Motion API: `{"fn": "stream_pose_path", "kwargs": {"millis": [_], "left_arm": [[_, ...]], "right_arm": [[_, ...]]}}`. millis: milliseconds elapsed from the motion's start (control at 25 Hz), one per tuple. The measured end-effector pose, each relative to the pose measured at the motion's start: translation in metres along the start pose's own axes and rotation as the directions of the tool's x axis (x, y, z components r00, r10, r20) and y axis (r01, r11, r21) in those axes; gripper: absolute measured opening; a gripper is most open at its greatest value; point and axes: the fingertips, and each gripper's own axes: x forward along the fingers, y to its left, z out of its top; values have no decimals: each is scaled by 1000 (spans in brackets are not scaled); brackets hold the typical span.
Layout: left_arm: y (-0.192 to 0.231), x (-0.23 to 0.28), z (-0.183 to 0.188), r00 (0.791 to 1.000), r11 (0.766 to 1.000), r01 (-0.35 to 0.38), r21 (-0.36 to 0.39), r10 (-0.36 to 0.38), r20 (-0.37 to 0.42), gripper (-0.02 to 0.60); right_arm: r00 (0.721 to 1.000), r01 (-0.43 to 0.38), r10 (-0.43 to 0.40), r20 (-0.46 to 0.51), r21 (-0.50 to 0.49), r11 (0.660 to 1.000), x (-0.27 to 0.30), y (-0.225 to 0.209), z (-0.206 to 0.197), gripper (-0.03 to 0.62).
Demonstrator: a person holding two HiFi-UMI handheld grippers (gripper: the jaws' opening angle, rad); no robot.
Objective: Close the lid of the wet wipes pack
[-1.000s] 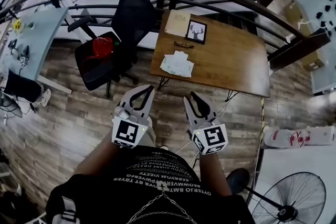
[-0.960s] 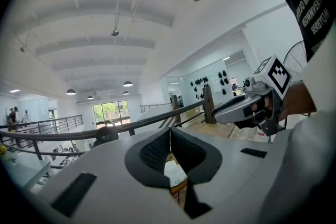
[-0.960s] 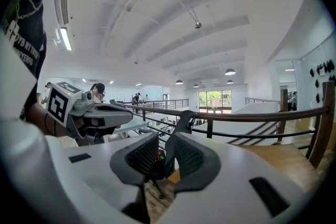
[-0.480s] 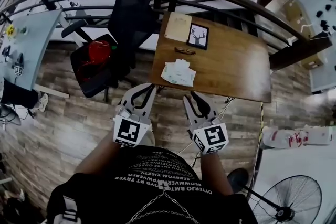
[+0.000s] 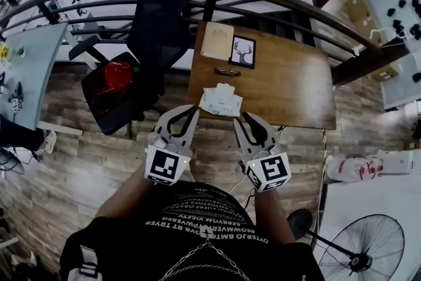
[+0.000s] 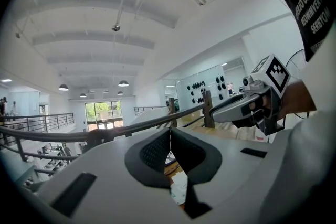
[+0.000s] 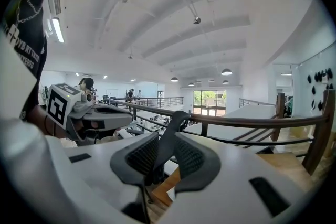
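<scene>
Left gripper [image 5: 189,110]: you hold it low in front of your chest, jaw tips meeting, empty
Right gripper [image 5: 245,117]: you hold it just beside the left one, jaws a little apart and empty; the far chair shows through the gap
Wipes pack [image 5: 220,100]: white, lying on the wooden table [image 5: 289,89] near its front edge, ahead of both grippers and apart from them
Lid: too small to tell whether it is up or down
Table's back edge: a framed deer picture [image 5: 243,51] beside a tan sheet [image 5: 217,41]
Chair [image 5: 158,16]: black, left of the table, a red thing [image 5: 110,79] on its seat
</scene>
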Motion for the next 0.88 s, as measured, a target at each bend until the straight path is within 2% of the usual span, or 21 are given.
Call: {"fn": "stream_pose_path", "kwargs": {"millis": [360,680,880], "left_arm": [[16,19,1,998,998,63,-3,-63,11,28],[19,24,4,996,996,86,0,-86,27,29],[24,24,-5,997,997,81,-2,-81,-11,28]], "right_arm": [[997,73,-75,25,63,995,9,-18,7,99],[995,88,-91,43,69,994,10,-22,15,99],[996,79,-82,37,88,993,19,-26,9,100]]}}
